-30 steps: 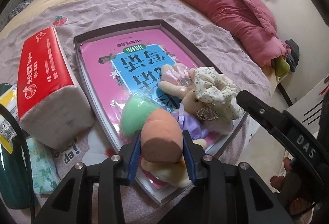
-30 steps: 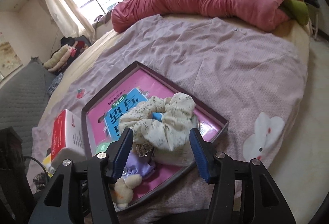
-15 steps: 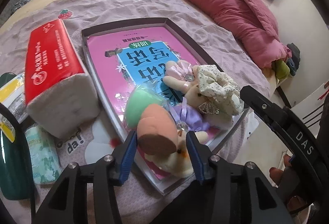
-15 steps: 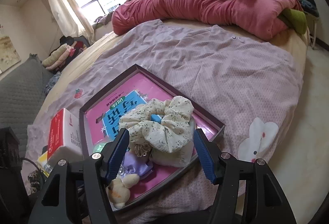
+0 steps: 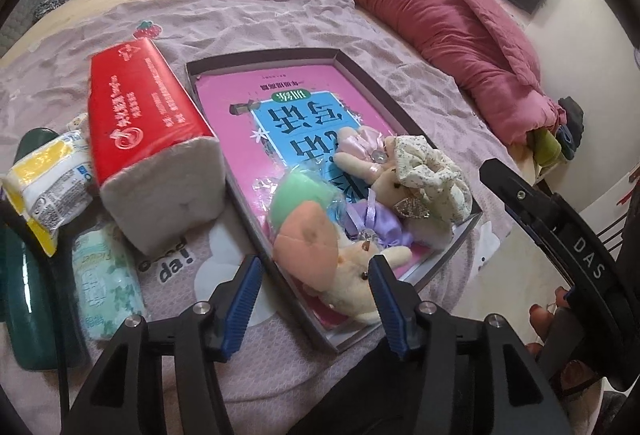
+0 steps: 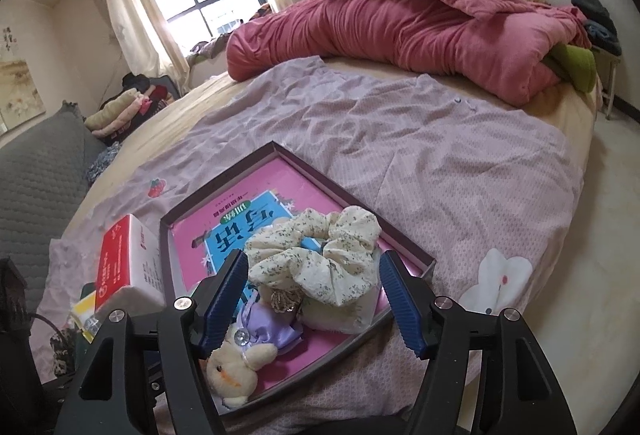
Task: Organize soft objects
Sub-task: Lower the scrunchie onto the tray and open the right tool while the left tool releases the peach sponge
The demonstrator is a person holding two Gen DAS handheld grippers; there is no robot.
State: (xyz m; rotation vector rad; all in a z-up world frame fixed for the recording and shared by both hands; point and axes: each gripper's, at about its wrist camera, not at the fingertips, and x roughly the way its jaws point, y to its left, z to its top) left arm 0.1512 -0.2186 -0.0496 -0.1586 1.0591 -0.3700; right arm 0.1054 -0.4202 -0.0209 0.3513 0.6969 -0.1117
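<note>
Both tongs stood spread wide and pinched nothing. Left tongs (image 5: pixel 314 289) had just been opening, and the round peach and green soft toy (image 5: pixel 306 231) sat between the blue pads (image 5: pixel 244 295) without touching them, a bit ahead of the tips. It lay in the near corner of the flat dark box (image 5: pixel 384 103) with the pink book (image 5: pixel 280 107) inside.

Right tongs (image 6: pixel 314 297) had just been opening too. The cream flowered cloth hair scrunchie (image 6: pixel 320 255) lay between their pads, loose, with a small gap on each side. It rested on top of the cream plush bunny in a purple dress (image 6: pixel 244 359), whose head poked out just under the left pad.

To the left of the left tongs, outside the box, lay the red and white soft tissue pack (image 5: pixel 152 155), with a small green tissue packet (image 5: pixel 104 283) closer in.
</note>
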